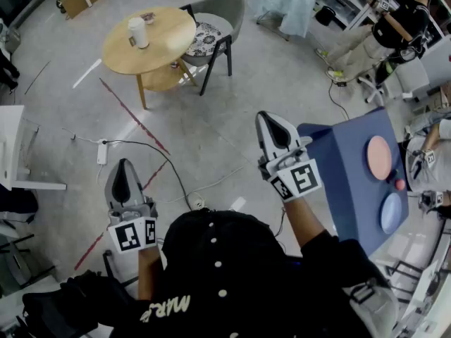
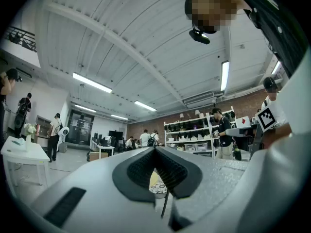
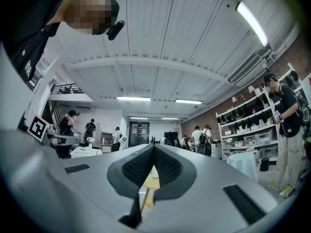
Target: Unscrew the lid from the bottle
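"Where's the bottle (image 1: 138,32) they're supposed to open?"

"Over there, upright on the round wooden table (image 1: 169,51), well apart from the person. The grey chair (image 1: 222,5) is just beside that table. Nothing is touching the bottle."

"How do you reckon it'll handle?"

"It's white and smooth-sided, and it looks stiff. Probably light, though I can't tell whether it's full. I'd guess those smooth walls could slip round under a twist. I'd clamp one gripper across the body, about halfway down, and put the other on the lid (image 1: 135,22) at the top. That way the body is held while the lid turns."

"And the grippers now?"

"The left gripper (image 1: 123,167) has its jaws pressed together with nothing between them, and it's held out over the bare floor. The right gripper (image 1: 268,122) is the same, closed tight on nothing, raised in front of the person beside the blue table (image 1: 345,182). Both point roughly level toward the wooden table. They'd have to open before either could take the bottle."
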A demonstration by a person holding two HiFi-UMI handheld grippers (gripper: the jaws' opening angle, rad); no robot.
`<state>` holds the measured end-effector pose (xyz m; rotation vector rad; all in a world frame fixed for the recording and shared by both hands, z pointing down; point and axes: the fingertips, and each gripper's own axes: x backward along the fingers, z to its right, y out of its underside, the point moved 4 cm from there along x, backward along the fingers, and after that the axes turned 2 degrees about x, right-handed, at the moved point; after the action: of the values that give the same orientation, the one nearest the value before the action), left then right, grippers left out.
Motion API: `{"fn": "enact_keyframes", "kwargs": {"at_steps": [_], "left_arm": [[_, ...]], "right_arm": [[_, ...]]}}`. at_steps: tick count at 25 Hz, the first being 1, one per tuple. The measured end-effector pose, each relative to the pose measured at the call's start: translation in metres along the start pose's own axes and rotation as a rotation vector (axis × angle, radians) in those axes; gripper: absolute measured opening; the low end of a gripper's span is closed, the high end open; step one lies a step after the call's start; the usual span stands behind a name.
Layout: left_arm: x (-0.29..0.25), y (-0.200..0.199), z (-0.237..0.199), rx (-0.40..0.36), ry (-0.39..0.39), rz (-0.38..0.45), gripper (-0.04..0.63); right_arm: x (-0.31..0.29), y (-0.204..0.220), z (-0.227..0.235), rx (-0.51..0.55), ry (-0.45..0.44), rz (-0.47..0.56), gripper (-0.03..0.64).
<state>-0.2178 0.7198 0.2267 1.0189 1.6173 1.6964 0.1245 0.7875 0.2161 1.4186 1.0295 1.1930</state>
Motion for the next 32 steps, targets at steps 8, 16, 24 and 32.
{"fn": "enact_keyframes", "kwargs": {"at_steps": [8,16,24,32], "left_arm": [[-0.001,0.002,0.005,0.012,0.008,0.002,0.003],[-0.001,0.010,-0.007,0.030,0.016,-0.023,0.003],[-0.019,0.014,-0.043,-0.024,-0.002,-0.024,0.027],[-0.042,0.029,-0.089,-0.004,0.024,-0.064,0.370]], "right_arm": [[0.000,0.002,0.002,-0.009,-0.004,-0.003,-0.003],[-0.009,0.009,-0.005,-0.038,-0.033,0.004,0.000],[-0.045,0.020,-0.019,-0.051,-0.067,-0.005,0.066],[-0.091,0.035,-0.042,-0.071,-0.112,0.006,0.330]]}}
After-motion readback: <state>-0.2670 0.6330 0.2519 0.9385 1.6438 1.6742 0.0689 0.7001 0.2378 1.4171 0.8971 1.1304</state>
